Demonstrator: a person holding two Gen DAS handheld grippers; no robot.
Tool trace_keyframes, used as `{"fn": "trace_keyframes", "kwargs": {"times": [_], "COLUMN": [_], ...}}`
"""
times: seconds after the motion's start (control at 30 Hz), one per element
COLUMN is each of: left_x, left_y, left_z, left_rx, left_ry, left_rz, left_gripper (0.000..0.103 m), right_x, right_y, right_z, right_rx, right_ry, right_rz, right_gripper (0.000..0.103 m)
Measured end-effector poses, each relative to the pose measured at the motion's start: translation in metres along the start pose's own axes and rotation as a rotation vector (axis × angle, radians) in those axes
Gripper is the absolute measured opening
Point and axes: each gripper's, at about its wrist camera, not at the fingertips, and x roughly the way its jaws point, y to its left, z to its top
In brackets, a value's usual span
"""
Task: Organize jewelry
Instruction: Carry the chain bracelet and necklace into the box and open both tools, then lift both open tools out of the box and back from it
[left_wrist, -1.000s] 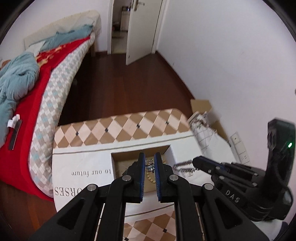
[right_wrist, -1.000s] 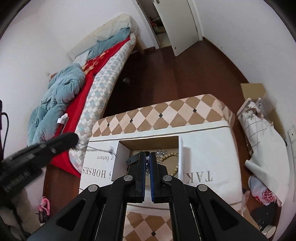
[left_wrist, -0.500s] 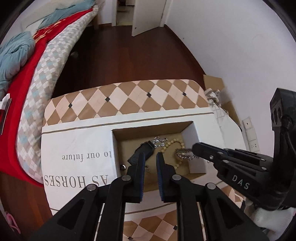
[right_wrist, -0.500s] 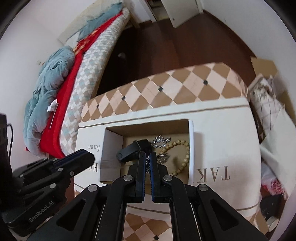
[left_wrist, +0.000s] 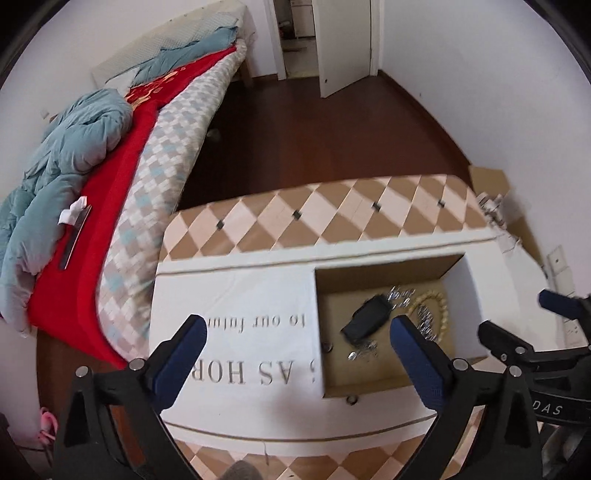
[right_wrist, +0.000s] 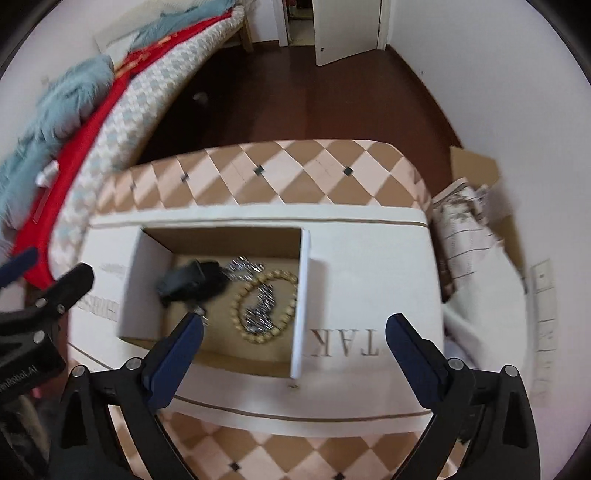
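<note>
Both grippers, the left gripper (left_wrist: 297, 330) and the right gripper (right_wrist: 295, 330), were nearly closed a moment ago and now stand wide and hold nothing. The beige bead bracelet (right_wrist: 264, 301), silver chain pieces (right_wrist: 260, 308) and black flat clip (right_wrist: 188, 282) lie inside the brown cardboard box (right_wrist: 221, 240), so the deposit seems finished.

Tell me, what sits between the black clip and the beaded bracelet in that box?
In the right wrist view, a tangled silver metal chain lies between the black plastic clip and the cream beaded bracelet, inside the open cardboard box.
</note>
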Motion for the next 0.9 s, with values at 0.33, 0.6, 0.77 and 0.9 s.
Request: {"fn": "trace_keyframes", "kwargs": {"times": [0.33,0.6,0.77,0.9], "left_x": [0.003,-0.026,-0.063,-0.091], "left_y": [0.001,0.003,0.005,0.007], "left_z": [-0.029,-0.034,-0.038,-0.047], "left_rx": [-0.020,-0.049,-0.073,-0.081], "left_ry": [0.019,-0.049,-0.123,-0.167], "left_rz": [0.026,0.039,0.032,0.030], "left_gripper": [0.101,0.101,0.101,0.101], "right_x": [0.003,-0.029,-0.063,-0.093], "right_y": [0.003,0.003,0.007,0.012], "right_z": [-0.019,-0.025,-0.034,-0.045], "right_rx": [0.011,0.017,0.012,0.004], "right_ry": [-0.018,-0.075,-0.135,-0.184], "right_rz": [-0.078,-0.088,-0.093,-0.094], "right_gripper": [0.103,0.103,0.103,0.103]}}
